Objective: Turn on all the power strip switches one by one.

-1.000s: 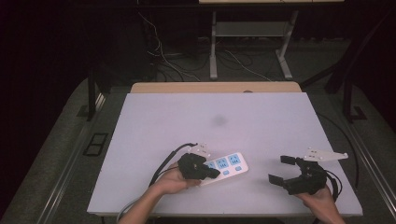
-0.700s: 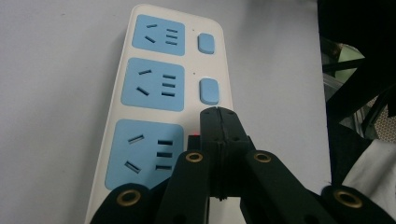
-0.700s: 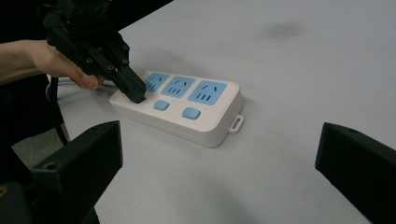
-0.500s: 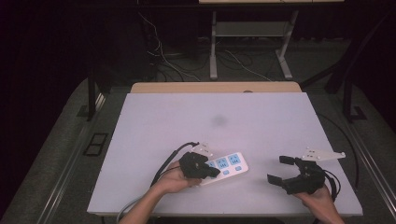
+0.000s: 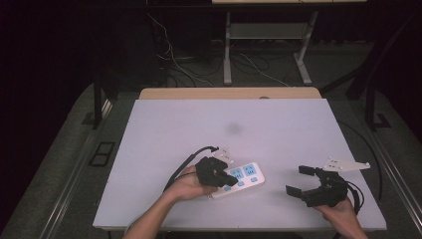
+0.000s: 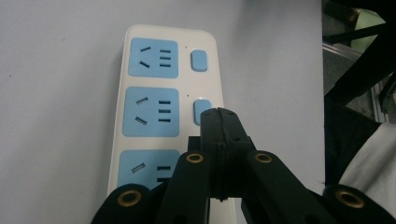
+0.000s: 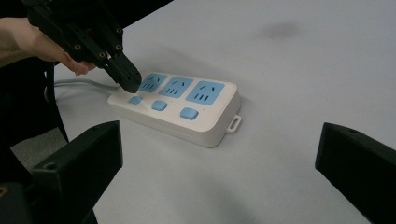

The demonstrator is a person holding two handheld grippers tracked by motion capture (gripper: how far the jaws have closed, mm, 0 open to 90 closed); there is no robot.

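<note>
We see a glossy white plastic power strip with rounded corners, three pale blue socket faces and three small blue rounded buttons, lying flat on the matte, pale grey surface near its front edge. Our left claw, made of matte black plastic links with brass-coloured rivets, is clenched with nothing between its jaws, its blunt tip over the strip's row of buttons. Our right claw rests released, well apart to the right, its blocky black jaws spread wide.
</note>
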